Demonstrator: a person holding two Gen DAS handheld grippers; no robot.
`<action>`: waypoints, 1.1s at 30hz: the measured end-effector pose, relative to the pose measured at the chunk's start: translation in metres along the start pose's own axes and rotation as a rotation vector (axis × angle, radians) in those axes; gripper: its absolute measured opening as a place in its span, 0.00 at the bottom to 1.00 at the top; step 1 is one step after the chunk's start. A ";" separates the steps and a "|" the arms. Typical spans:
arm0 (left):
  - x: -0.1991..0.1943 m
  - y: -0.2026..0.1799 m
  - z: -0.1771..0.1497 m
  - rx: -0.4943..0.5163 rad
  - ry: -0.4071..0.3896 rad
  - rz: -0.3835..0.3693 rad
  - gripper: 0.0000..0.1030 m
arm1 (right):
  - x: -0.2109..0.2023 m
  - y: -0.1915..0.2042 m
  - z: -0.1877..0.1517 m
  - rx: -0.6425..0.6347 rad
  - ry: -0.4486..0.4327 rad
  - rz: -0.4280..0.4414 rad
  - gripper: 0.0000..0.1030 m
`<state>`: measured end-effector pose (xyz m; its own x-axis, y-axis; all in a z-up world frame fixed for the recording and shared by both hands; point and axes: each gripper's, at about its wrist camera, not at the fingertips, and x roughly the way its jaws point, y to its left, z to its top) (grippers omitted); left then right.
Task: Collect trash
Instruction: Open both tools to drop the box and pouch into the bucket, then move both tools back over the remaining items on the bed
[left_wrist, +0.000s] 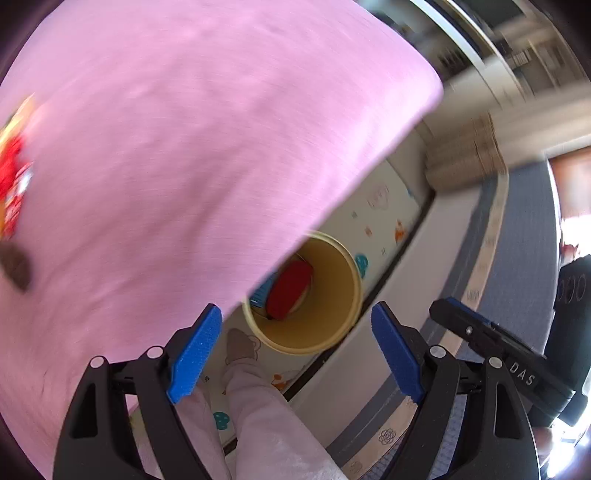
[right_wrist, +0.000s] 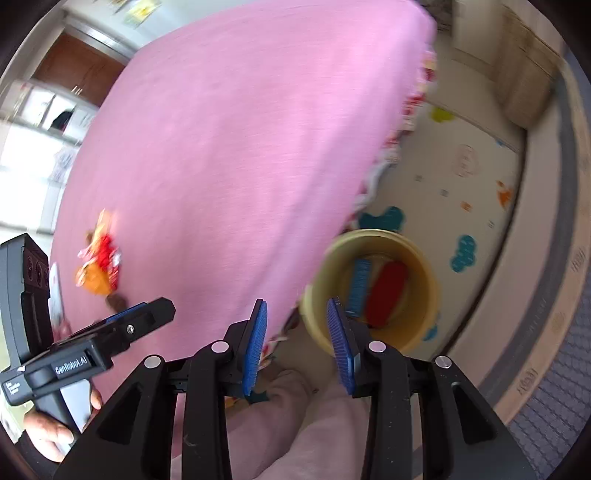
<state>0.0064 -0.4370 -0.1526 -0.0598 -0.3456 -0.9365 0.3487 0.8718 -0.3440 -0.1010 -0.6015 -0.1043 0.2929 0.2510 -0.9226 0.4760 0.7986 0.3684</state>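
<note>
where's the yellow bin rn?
The yellow bin stands on the play mat at the pink bed's edge, right of center in both wrist views, with red and blue items inside.

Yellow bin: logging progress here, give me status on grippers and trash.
Left gripper and right gripper open, empty. Yellow bin holds red and blue items. Wrappers still on pink bed. Nothing blocking.

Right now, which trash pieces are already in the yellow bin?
The red piece and blue piece inside the yellow bin; the red-orange wrapper lies on the pink sheet.
</note>
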 end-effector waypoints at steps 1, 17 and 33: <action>-0.011 0.016 -0.001 -0.030 -0.019 0.008 0.80 | 0.004 0.019 0.002 -0.036 0.009 0.008 0.34; -0.162 0.255 -0.043 -0.422 -0.268 0.106 0.80 | 0.062 0.273 0.002 -0.407 0.085 0.103 0.34; -0.174 0.366 -0.022 -0.591 -0.343 0.073 0.81 | 0.127 0.405 0.026 -0.546 0.105 0.123 0.34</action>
<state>0.1235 -0.0497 -0.1174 0.2783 -0.2844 -0.9174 -0.2344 0.9061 -0.3521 0.1504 -0.2605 -0.0690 0.2216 0.3908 -0.8934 -0.0626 0.9200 0.3869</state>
